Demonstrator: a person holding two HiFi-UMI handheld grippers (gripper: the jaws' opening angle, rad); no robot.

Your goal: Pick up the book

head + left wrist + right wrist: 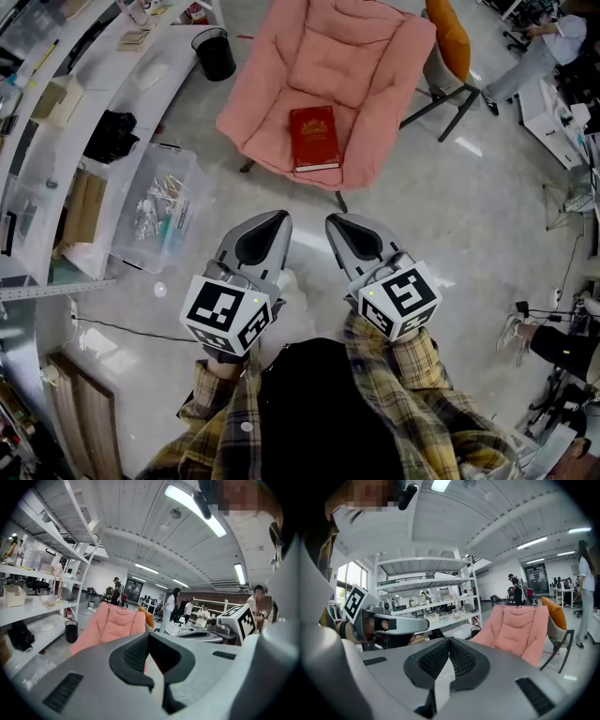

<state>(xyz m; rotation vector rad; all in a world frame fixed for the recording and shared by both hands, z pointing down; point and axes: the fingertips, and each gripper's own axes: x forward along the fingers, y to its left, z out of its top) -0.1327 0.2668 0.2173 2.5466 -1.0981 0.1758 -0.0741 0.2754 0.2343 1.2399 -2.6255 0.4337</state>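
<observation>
A dark red hardcover book (pixel 314 139) lies flat on the seat of a pink padded chair (pixel 370 75), which also shows as the pink chair (pixel 108 624) in the left gripper view and the pink chair (pixel 520 629) in the right gripper view. The book itself is hidden in both gripper views. My left gripper (pixel 281 218) and right gripper (pixel 336 222) are side by side over the floor, just short of the chair's front edge. Both have their jaws shut with nothing between them, seen at the left gripper (pixel 149 637) and the right gripper (pixel 450 643).
A black waste bin (pixel 215 53) stands left of the chair. A clear plastic box (pixel 155 208) of small items and white shelving (pixel 56 112) line the left side. An orange chair (pixel 450 37) stands behind the pink one. People sit at desks on the right.
</observation>
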